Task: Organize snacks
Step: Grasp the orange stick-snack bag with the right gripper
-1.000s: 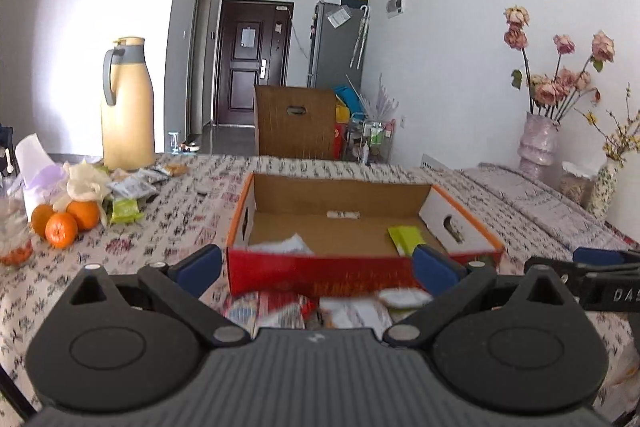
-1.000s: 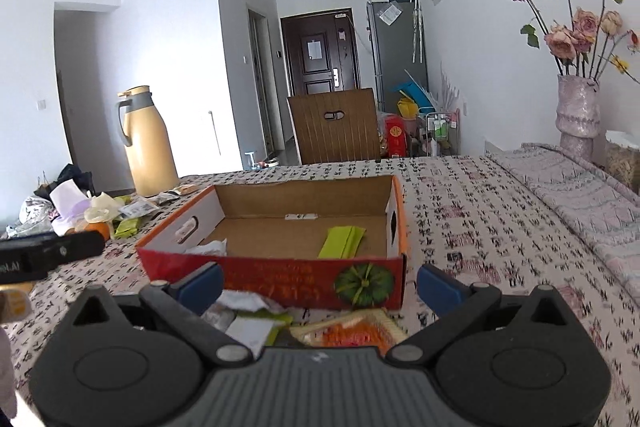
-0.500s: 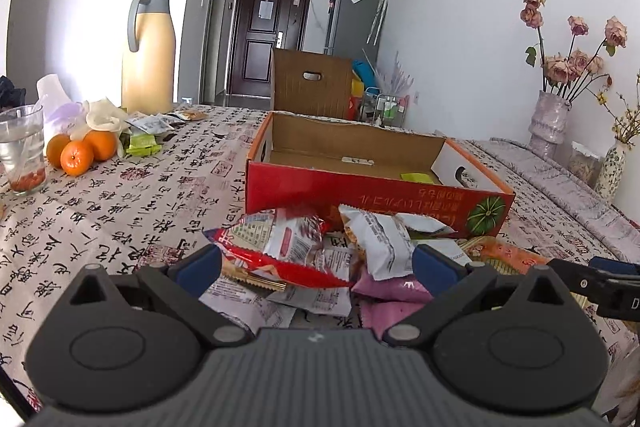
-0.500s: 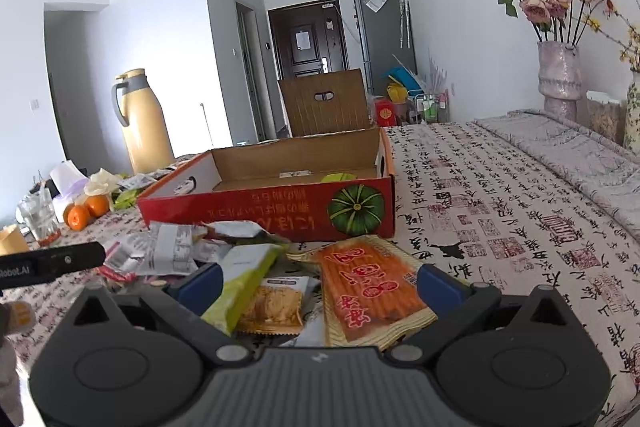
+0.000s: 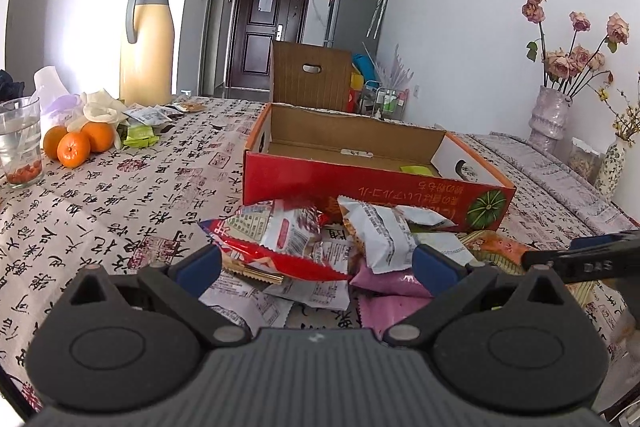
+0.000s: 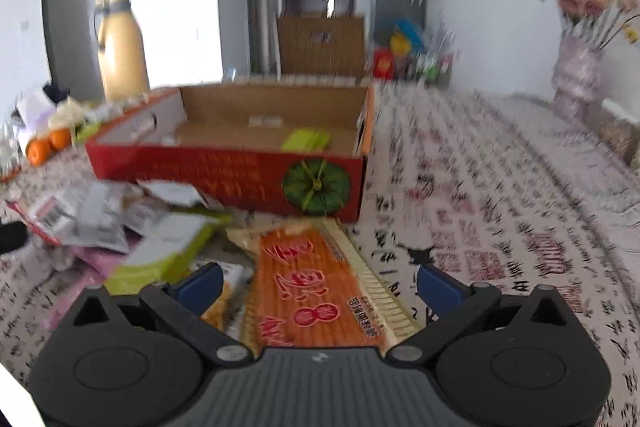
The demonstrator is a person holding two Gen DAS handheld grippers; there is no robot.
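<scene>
I work over a table (image 5: 120, 195) under a cloth printed with black and red characters, in a white-walled room with a dark door (image 5: 268, 27) at the far end. A red cardboard box (image 5: 360, 187) stands open near the middle of the table; a green packet (image 6: 306, 141) lies inside toward its right end. Along the left edge sit a tan jug (image 5: 148, 43), three oranges (image 5: 76, 145) and a glass (image 5: 18, 143). By the right wall stands a vase of dried roses (image 5: 550, 119). The cloth to the right of the box lies bare, and so does the strip between the box and the oranges.

The snack pile lies against the box's near wall. My left claw (image 5: 316, 261) is spread wide, low over that pile, with a red and white bag (image 5: 276, 235) and a white bag (image 5: 380, 235) between and just beyond its blue tips, neither gripped. My right claw (image 6: 318, 283) is likewise spread, and a long orange packet (image 6: 316, 291) runs between its tips without being pinched; a green and white box (image 6: 168, 251) lies just left of it. The right view is blurred.
</scene>
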